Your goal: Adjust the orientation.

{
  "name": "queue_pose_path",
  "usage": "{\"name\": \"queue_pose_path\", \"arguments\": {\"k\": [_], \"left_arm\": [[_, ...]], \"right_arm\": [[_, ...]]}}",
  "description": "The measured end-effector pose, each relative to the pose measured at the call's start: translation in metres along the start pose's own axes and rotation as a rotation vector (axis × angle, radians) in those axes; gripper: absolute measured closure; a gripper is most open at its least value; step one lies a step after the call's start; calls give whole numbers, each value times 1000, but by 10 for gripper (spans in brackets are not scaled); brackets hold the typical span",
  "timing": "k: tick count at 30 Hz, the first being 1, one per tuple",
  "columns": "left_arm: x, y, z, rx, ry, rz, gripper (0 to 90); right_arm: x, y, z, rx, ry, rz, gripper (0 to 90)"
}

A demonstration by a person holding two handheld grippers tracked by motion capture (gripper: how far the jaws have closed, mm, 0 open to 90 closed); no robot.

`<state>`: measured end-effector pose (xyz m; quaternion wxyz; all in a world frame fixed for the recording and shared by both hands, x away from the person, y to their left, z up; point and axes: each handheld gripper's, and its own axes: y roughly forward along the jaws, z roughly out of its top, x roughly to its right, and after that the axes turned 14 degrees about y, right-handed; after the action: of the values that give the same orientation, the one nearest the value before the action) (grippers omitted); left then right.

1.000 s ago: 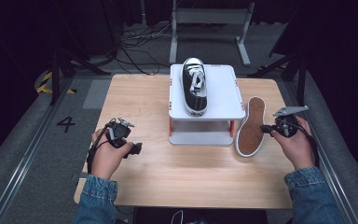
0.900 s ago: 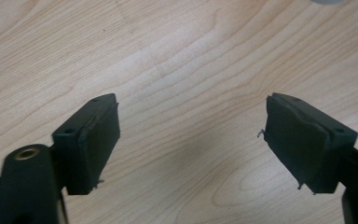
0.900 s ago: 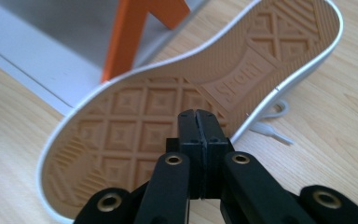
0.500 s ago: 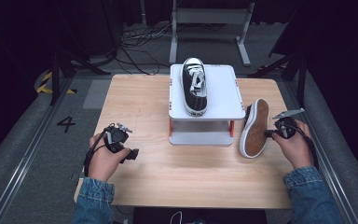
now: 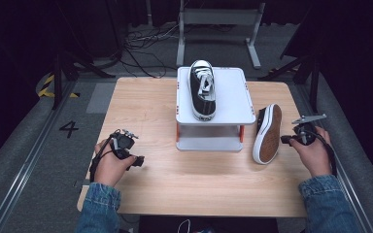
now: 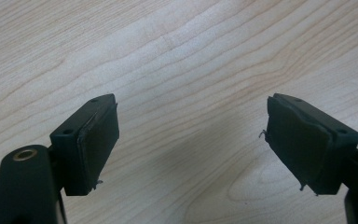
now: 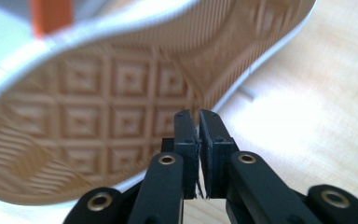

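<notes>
Near the right edge of the bench (image 5: pixel 141 194), the loose shoe (image 5: pixel 267 134) has changed most: a second ago it lay with its tan sole facing up, and now I see it tipped onto its side, sole turned toward my right hand-held gripper (image 5: pixel 288 140), heel end near the front of the white stand (image 5: pixel 233 92). The other shoe (image 5: pixel 202 89) sits on top of that stand as before, toe pointing to the far edge. My left hand has barely shifted at the front left of the bench.

From above, the right hand-held gripper looks small and its jaws are hard to read. The right gripper view settles it: the two black pads (image 7: pixel 212 140) stand nearly together with only a thin slit between them and nothing in it, having just eased apart a trace. That view also shows the diamond tread of the sole (image 7: pixel 98 116) close ahead, which the high view renders only as a tan patch.

The left gripper view shows the left hand-held gripper (image 6: pixel 191 144) spread wide over bare wood, nothing between the pads; in the high view (image 5: pixel 138 159) it is half hidden by my hand.

Both forearms come in from the front edge in denim sleeves. The right hand (image 5: pixel 313 153) rests low at the right edge, pointing left toward the sole; the left hand (image 5: pixel 109 165) lies on the bench, pointing right.
</notes>
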<state>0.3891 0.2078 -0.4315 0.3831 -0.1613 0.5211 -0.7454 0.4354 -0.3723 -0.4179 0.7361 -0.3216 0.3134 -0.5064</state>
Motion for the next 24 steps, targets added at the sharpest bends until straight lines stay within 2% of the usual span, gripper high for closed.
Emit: {"name": "queue_pose_path", "arguments": {"k": [2, 5, 6, 7, 11, 14, 19, 24], "left_arm": [[2, -2, -4, 2, 9, 5, 176], [4, -5, -10, 6, -13, 7, 179], [4, -5, -10, 6, -13, 7, 180], [5, -6, -14, 3, -13, 7, 180], [8, -9, -25, -17, -23, 13, 183], [9, -11, -31, -21, -29, 16, 183], [7, -11, -33, -17, -43, 24, 182], [7, -6, -22, -10, -12, -1, 184]], "right_arm": [[-6, -10, 8, 36, -17, 10, 873], [-23, -18, 20, 79, -57, 31, 870], [-23, -18, 20, 79, -57, 31, 870], [-29, -19, 24, 89, -75, 39, 870], [-52, -10, 37, 103, -138, 68, 870], [-61, 4, 42, 68, -161, 74, 871], [-62, 10, 41, 18, -168, 35, 890], [-50, -1, 34, 53, -116, 33, 900]]}}
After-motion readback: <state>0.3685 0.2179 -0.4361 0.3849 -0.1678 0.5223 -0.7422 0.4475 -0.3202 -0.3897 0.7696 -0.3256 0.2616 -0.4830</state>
